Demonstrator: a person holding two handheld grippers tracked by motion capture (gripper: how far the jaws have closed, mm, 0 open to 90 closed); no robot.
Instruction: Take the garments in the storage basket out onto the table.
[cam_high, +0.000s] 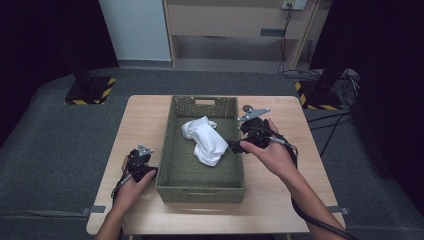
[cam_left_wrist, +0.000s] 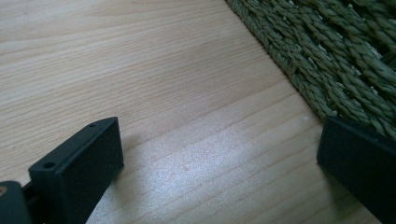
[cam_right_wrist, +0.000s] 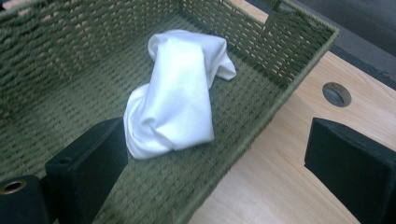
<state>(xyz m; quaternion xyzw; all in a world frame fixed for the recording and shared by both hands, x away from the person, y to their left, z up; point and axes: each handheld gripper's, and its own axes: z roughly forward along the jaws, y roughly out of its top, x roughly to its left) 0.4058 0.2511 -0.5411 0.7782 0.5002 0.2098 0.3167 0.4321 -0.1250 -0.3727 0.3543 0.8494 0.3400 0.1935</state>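
You are holding your left gripper (cam_high: 141, 162) low over the wooden table (cam_high: 280, 200), just beside the left wall of the green woven basket (cam_high: 175, 145). Its jaws are standing wide apart with nothing between them; in the left gripper view bare wood is lying between them and the basket's weave (cam_left_wrist: 336, 56) is running right up to the far jaw.

You are holding your right gripper (cam_high: 239, 146) at the basket's right rim, pointing in toward the middle. Its jaws are also spread wide and are gripping nothing. In the right gripper view one jaw is sitting over the basket floor and the other over the table outside, with the rim (cam_right_wrist: 261, 126) passing between them.

The white cloth (cam_high: 206, 140) is lying crumpled on the basket floor, roughly in the middle and a little toward the far end. In the right gripper view the cloth (cam_right_wrist: 175, 93) is lying just ahead of the inner jaw; whether they are touching is hard to tell.

A round metal-rimmed hole (cam_right_wrist: 336, 94) is showing in the tabletop near the basket's far right corner.
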